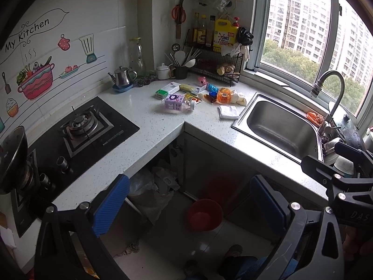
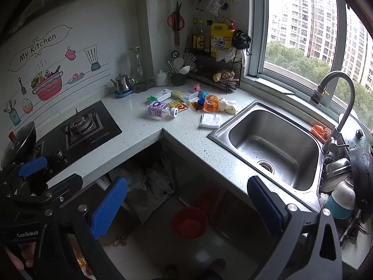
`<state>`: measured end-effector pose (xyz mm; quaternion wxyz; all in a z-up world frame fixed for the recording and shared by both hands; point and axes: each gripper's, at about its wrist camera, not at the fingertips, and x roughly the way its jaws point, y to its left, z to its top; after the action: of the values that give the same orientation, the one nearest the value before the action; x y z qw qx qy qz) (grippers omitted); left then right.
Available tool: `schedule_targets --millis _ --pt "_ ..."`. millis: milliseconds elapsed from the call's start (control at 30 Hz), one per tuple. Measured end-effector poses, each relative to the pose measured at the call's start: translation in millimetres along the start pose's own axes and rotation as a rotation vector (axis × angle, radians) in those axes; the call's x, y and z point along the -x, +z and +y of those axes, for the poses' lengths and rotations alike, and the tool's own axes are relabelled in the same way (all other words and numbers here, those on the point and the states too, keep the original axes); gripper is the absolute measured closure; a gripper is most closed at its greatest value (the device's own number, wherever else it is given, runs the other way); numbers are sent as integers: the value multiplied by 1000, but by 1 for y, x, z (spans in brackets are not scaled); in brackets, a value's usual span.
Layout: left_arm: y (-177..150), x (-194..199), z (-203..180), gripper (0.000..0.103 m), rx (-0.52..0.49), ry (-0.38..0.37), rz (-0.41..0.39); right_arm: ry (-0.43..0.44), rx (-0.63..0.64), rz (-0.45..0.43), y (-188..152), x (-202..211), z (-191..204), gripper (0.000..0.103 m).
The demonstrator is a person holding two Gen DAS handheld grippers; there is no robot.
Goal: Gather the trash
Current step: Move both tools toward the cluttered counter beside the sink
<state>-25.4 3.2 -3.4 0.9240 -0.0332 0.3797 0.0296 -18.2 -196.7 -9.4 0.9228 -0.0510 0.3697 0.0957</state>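
Left gripper (image 1: 190, 205): blue pads spread wide, nothing between them, held above the floor in front of the counter corner. Right gripper (image 2: 187, 204): blue pads likewise wide apart and empty, held alongside the left one. Red bin (image 1: 204, 214): on the floor below both grippers, open mouth up, just in front of the open cabinet. Crumpled plastic bags (image 1: 153, 186): inside the cabinet, at about 10 o'clock from the bin. Speckled L-shaped countertop (image 1: 149, 126): gas hob (image 1: 81, 128) at 9 o'clock, steel sink (image 1: 277, 126) at 3 o'clock, its basin bare. Folded white cloth (image 1: 229, 112): on the counter just beside the sink's left rim. Trash cluster, at 12 o'clock on the counter behind the inner corner: purple-labelled plastic bottle (image 1: 178, 102) lying on its side nearest; orange wrapper (image 1: 224, 96) and crumpled cream paper (image 1: 240, 97) to its right; white box (image 1: 169, 88), yellow packet (image 1: 186, 88), blue wrapper (image 1: 212, 87) and pink wrapper (image 1: 202, 80) farther back. Beyond the cluster: steel teapot (image 1: 121, 76), utensil cup (image 1: 180, 71), wire rack (image 1: 216, 67) bearing bottles. Farthest: window (image 1: 310, 23).
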Motion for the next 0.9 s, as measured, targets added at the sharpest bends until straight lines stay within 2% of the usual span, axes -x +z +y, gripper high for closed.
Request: schedule_targets --millis 900 --pt "-2 0 4 0 -7 25 -6 -2 23 13 -1 -2 6 0"
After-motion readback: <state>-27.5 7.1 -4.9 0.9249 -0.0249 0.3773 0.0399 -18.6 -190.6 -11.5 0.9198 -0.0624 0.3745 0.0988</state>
